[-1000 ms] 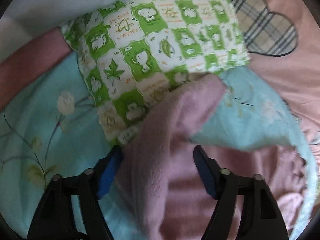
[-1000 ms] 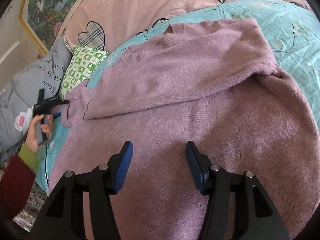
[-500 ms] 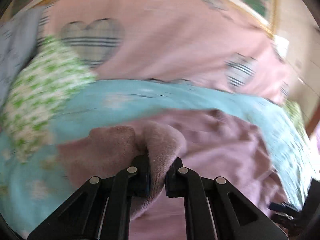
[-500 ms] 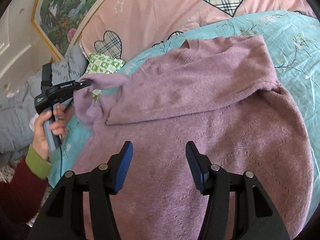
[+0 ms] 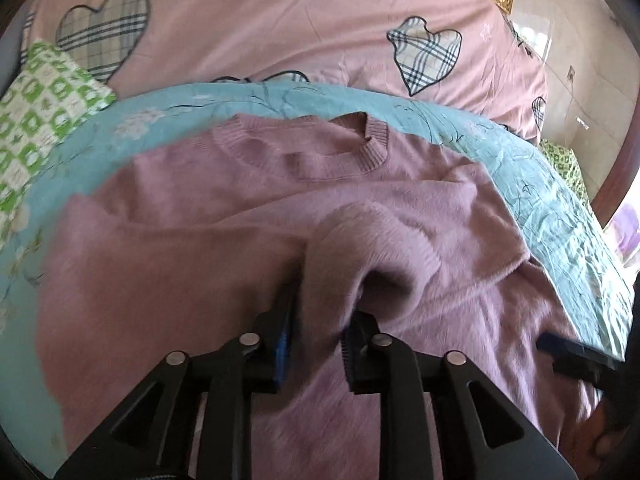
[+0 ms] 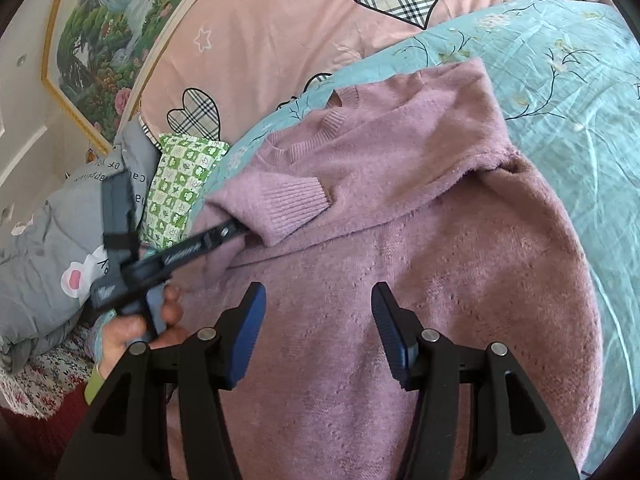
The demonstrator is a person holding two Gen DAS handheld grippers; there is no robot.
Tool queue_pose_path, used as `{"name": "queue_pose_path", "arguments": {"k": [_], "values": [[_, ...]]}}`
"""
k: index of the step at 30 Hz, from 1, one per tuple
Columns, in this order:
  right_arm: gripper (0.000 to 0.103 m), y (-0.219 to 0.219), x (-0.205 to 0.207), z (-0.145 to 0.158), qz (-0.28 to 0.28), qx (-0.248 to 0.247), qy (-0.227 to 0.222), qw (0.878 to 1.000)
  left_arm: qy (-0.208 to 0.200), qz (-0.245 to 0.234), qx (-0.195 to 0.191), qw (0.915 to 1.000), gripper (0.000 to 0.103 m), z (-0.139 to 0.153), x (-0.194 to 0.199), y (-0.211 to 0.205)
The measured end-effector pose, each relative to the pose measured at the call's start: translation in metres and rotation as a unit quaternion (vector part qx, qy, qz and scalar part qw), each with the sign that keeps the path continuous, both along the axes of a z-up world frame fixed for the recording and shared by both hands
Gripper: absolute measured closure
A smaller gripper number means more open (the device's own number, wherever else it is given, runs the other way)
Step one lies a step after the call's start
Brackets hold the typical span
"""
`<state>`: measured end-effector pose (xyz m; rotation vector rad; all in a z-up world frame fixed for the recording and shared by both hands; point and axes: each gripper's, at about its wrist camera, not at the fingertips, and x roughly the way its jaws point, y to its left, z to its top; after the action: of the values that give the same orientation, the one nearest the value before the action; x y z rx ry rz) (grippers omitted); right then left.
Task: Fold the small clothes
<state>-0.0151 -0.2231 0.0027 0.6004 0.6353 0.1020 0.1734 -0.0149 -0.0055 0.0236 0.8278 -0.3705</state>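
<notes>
1. Fingers first: the left gripper point(image 5: 316, 340) is clamped on the sleeve point(image 6: 280, 208) of the mauve sweater point(image 6: 420, 280), with fluffy knit bunched between its blue pads point(image 5: 285, 344); the right gripper point(image 6: 318, 332) hangs spread wide above the sweater's body, grasping nothing.
2. That sweater lies flat on the turquoise floral sheet point(image 6: 560, 92), neckline point(image 5: 360, 152) towards the pillows. Its other sleeve is already folded across the chest; the gripped sleeve, ribbed cuff point(image 6: 296, 204) leading, is lifted over the chest.
3. Step in hand, as I judge it: folding the second sleeve inward.
4. Next move calls for laying this sleeve flat across the chest, roughly parallel to the first, then letting go without dragging the knit. The free gripper could pin the body.
5. Around it: a pink heart-print quilt point(image 5: 280, 28), a green checked pillow point(image 6: 180, 188) and a grey quilt point(image 6: 44, 240).
</notes>
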Motion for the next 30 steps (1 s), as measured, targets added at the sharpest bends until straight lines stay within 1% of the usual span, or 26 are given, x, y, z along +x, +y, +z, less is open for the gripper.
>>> {"name": "queue_pose_path", "arguments": {"k": [1, 3, 7, 11, 13, 15, 17, 19, 22, 23, 24, 25, 27, 30], "values": [[0.047, 0.000, 0.005, 0.002, 0.002, 0.001, 0.001, 1.000, -0.004, 0.003, 0.002, 1.0000, 0.072, 0.002, -0.007, 0.007], [0.047, 0.001, 0.016, 0.007, 0.008, 0.003, -0.003, 1.000, -0.011, 0.010, 0.006, 0.9999, 0.065, 0.007, -0.022, 0.023], [0.047, 0.002, 0.053, 0.020, 0.032, 0.014, 0.002, 0.999, -0.016, 0.038, 0.012, 0.9991, 0.060, 0.011, -0.044, 0.063], [0.047, -0.005, 0.097, 0.027, 0.034, 0.012, 0.002, 0.999, -0.005, 0.094, 0.043, 0.9946, 0.060, -0.003, -0.045, 0.096], [0.047, -0.010, 0.122, 0.023, 0.037, 0.014, 0.023, 0.999, 0.011, 0.115, 0.049, 0.9921, 0.060, -0.013, -0.042, 0.109], [0.047, -0.011, 0.143, 0.017, 0.048, 0.020, 0.041, 0.998, 0.013, 0.126, 0.054, 0.9905, 0.059, -0.018, -0.043, 0.119], [0.047, -0.009, 0.157, 0.011, 0.063, 0.024, 0.057, 0.996, 0.014, 0.130, 0.050, 0.9902, 0.058, -0.023, -0.047, 0.126], [0.047, -0.002, 0.165, 0.003, 0.078, 0.019, 0.075, 0.994, 0.022, 0.133, 0.036, 0.9902, 0.058, -0.030, -0.053, 0.133], [0.047, 0.005, 0.168, -0.003, 0.099, 0.008, 0.076, 0.992, 0.029, 0.139, 0.031, 0.9893, 0.058, -0.031, -0.050, 0.137], [0.062, 0.008, 0.169, -0.002, 0.104, -0.001, 0.070, 0.992, 0.031, 0.141, 0.032, 0.9891, 0.058, -0.031, -0.048, 0.136], [0.091, 0.010, 0.170, -0.001, 0.107, -0.011, 0.068, 0.992, 0.035, 0.141, 0.035, 0.9887, 0.058, -0.032, -0.046, 0.136], [0.097, 0.009, 0.170, 0.001, 0.106, -0.012, 0.063, 0.992, 0.040, 0.140, 0.042, 0.9885, 0.058, -0.033, -0.043, 0.134], [0.097, 0.003, 0.171, 0.015, 0.101, -0.010, 0.032, 0.994, 0.038, 0.138, 0.056, 0.9882, 0.057, -0.035, -0.042, 0.130], [0.098, -0.010, 0.172, 0.057, 0.086, -0.026, -0.032, 0.995, 0.033, 0.145, 0.081, 0.9855, 0.056, -0.032, -0.032, 0.124]]}}
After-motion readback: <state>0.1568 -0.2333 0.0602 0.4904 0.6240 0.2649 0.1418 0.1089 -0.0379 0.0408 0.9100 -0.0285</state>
